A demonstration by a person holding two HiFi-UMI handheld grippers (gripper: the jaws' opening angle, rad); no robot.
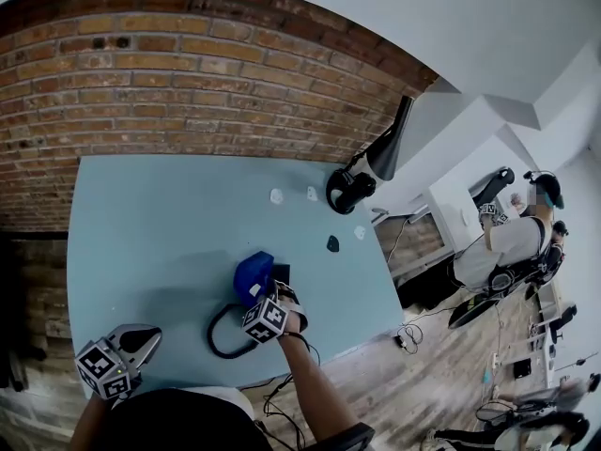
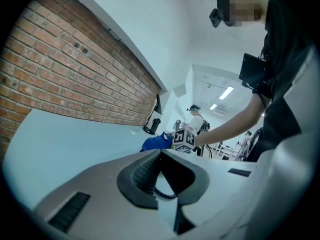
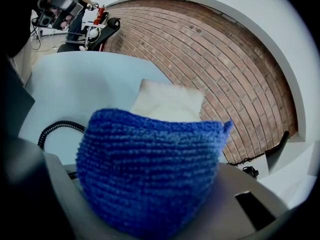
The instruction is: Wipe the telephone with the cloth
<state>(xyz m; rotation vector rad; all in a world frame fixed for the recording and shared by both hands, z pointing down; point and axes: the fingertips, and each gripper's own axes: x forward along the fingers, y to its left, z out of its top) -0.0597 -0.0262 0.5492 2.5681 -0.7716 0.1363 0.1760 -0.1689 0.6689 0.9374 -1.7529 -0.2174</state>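
My right gripper (image 1: pixel 264 294) is shut on a blue knitted cloth (image 1: pixel 253 274) over the near middle of the light blue table (image 1: pixel 160 224). The cloth (image 3: pixel 150 174) fills the right gripper view and hides the jaws. A dark telephone (image 1: pixel 281 272) shows just behind the cloth, mostly covered. Its black coiled cord (image 1: pixel 218 334) loops toward the front edge; the cord (image 3: pixel 56 128) also shows left of the cloth. My left gripper (image 1: pixel 143 338) hovers at the front left corner, shut and holding nothing. In the left gripper view it (image 2: pixel 161 153) points across the table at the cloth (image 2: pixel 156 142).
A black desk lamp (image 1: pixel 364 178) stands at the table's far right edge. Small white bits (image 1: pixel 276 195) and a small dark piece (image 1: pixel 331 243) lie near it. A brick wall (image 1: pixel 188 83) backs the table. People (image 1: pixel 512 242) and cables (image 1: pixel 408 334) occupy the floor to the right.
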